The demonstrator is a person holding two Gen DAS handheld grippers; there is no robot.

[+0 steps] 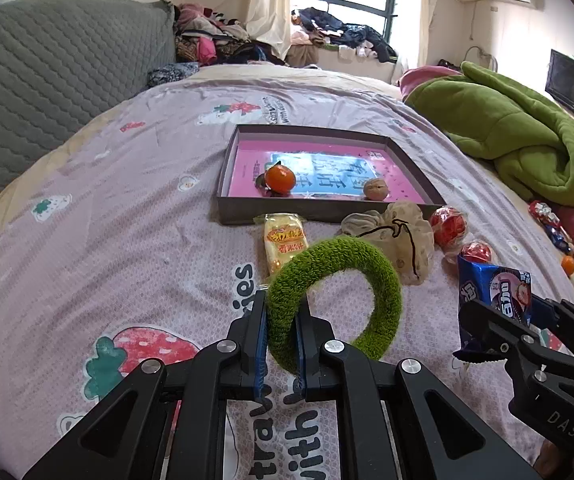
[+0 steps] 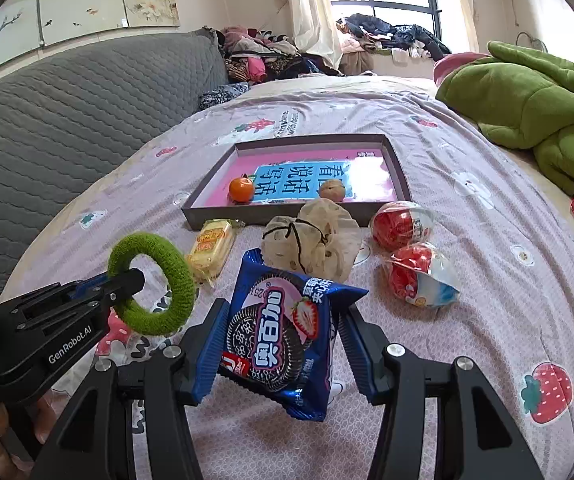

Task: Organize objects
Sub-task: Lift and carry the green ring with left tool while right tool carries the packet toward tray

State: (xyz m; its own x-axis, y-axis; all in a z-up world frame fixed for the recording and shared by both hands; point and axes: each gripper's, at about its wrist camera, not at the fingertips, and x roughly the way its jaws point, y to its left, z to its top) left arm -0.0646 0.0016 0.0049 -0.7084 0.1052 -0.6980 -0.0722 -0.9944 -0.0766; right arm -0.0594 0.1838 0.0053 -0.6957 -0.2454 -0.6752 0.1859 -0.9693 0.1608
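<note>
My left gripper [image 1: 281,312] is shut on a fuzzy green ring [image 1: 371,276] and holds it above the bedsheet; it also shows in the right wrist view [image 2: 155,284]. My right gripper [image 2: 279,320] is shut on a blue cookie packet [image 2: 283,336], lifted off the bed; the packet shows in the left wrist view [image 1: 495,292]. A grey shallow box [image 1: 327,210] with a pink book inside holds a tangerine [image 1: 279,178] and a walnut [image 1: 375,189]. In front of it lie a yellow snack pack [image 1: 283,240], a beige drawstring pouch [image 1: 399,236] and two red wrapped toys [image 2: 403,224].
The bed has a pink strawberry-print sheet [image 1: 127,200]. A grey quilted headboard [image 1: 47,80] stands at the left. A green blanket [image 1: 527,136] is heaped at the right. Clothes pile up by the window [image 1: 339,32]. Small wrapped items [image 1: 547,216] lie at the far right edge.
</note>
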